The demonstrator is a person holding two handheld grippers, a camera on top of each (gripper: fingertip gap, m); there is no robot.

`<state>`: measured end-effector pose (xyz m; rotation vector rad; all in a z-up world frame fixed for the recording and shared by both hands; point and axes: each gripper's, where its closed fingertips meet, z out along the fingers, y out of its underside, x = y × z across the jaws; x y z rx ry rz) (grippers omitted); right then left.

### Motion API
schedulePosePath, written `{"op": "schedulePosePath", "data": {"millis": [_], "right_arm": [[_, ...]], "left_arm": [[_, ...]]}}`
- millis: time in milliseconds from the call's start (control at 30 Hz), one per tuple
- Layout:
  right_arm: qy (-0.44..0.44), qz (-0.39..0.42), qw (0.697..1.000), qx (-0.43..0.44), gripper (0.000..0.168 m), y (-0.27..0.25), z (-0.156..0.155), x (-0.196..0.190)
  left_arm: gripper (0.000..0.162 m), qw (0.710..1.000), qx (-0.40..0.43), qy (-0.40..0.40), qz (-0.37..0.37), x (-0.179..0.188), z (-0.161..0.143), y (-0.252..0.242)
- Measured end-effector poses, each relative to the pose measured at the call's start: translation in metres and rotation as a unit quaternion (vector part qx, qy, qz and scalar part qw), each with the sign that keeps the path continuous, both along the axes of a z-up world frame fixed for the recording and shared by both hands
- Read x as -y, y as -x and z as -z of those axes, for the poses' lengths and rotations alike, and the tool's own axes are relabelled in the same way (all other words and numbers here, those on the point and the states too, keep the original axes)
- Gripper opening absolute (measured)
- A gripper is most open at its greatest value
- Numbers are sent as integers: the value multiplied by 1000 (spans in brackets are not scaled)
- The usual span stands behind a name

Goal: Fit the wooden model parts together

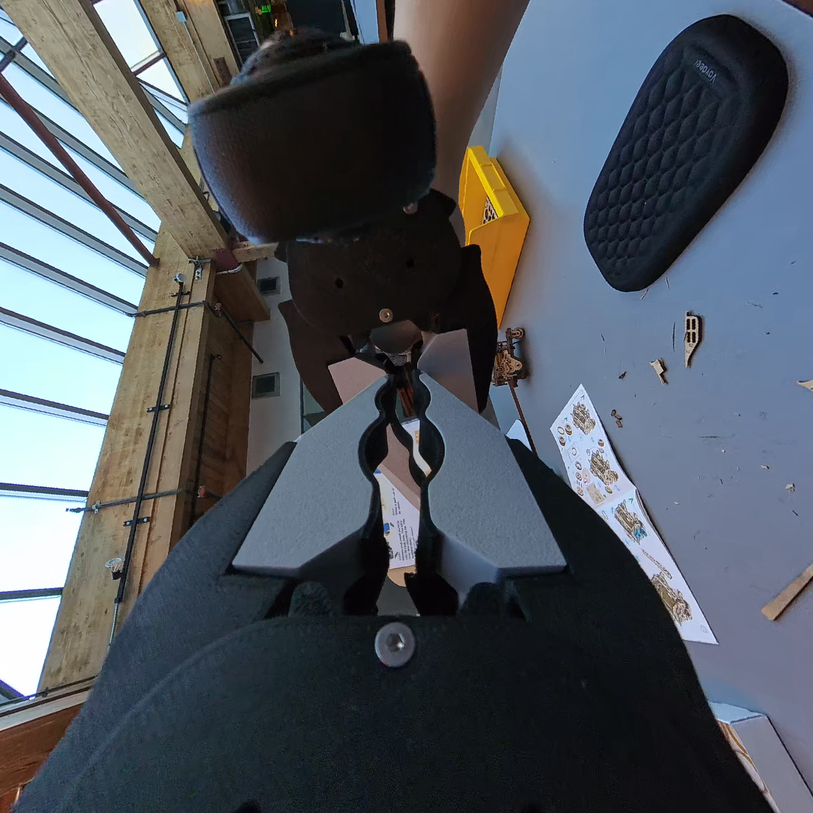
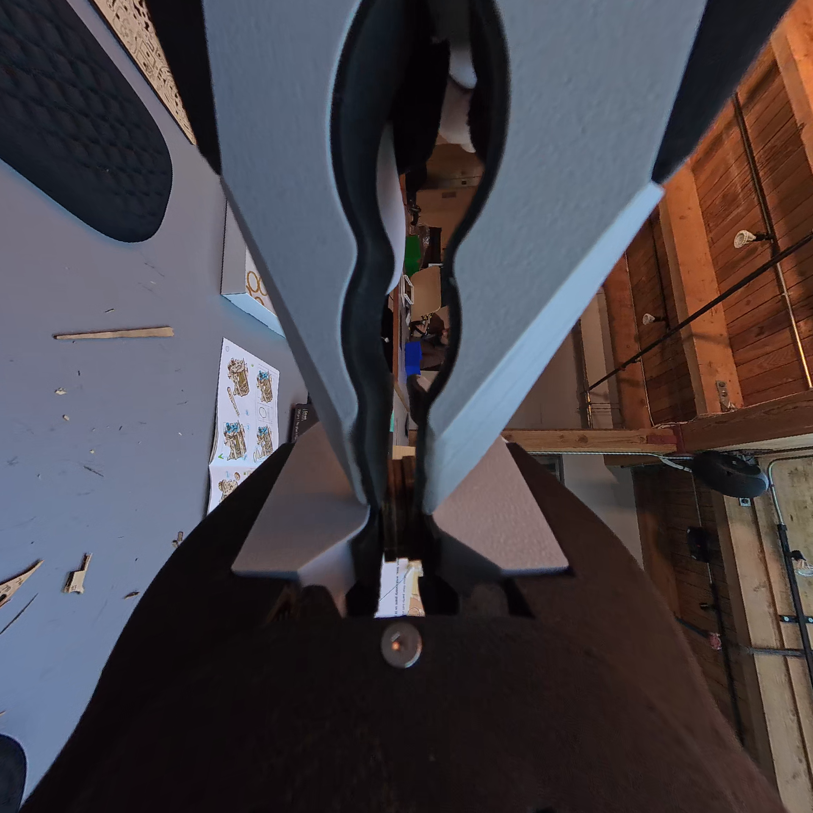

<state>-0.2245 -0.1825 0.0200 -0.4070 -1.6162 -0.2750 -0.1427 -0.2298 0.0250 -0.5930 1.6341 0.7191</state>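
My left gripper [image 1: 402, 380] and right gripper [image 2: 399, 387] are held tip to tip in the air, beside the grey table [image 1: 726, 440]. A small, dark, layered wooden part [image 1: 405, 396] sits between the left fingertips. In the right wrist view the same part [image 2: 398, 528] lies between my right gripper's black pads. The left gripper's grey fingers [image 2: 286, 220] come in from above and hide the right fingertips. Both grippers appear shut on this part. A partly built wooden model [image 1: 510, 356] stands on the table behind the right gripper.
On the table lie an instruction sheet [image 1: 616, 497], a yellow bin [image 1: 497, 228], a black padded cushion [image 1: 686, 154], loose wooden offcuts [image 1: 693, 334], a wooden stick [image 2: 114, 333], a box [image 2: 239, 272] and a laser-cut sheet [image 2: 149, 53]. The left gripper's tips are roughly 9 centimetres from the right gripper's.
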Motion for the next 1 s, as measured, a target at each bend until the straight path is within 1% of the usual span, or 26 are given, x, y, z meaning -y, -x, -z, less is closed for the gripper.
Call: {"op": "schedulePosePath", "data": {"millis": [167, 233, 500, 667, 1000], "right_arm": [[-1, 2, 1000, -2, 5, -1, 0, 1], [2, 15, 1000, -10, 5, -3, -3, -1], [28, 44, 999, -13, 5, -1, -3, -8], [24, 54, 998, 2, 5, -1, 0, -9], [36, 68, 997, -6, 5, 1, -1, -14]], "left_arm": [[5, 1000, -1, -7, 9, 2, 0, -1], [5, 1000, 4, -11, 10, 2, -1, -1], [5, 999, 31, 27, 4, -1, -4, 4], [5, 999, 30, 28, 1, -1, -3, 4], [5, 999, 38, 30, 0, -4, -5, 8]]}}
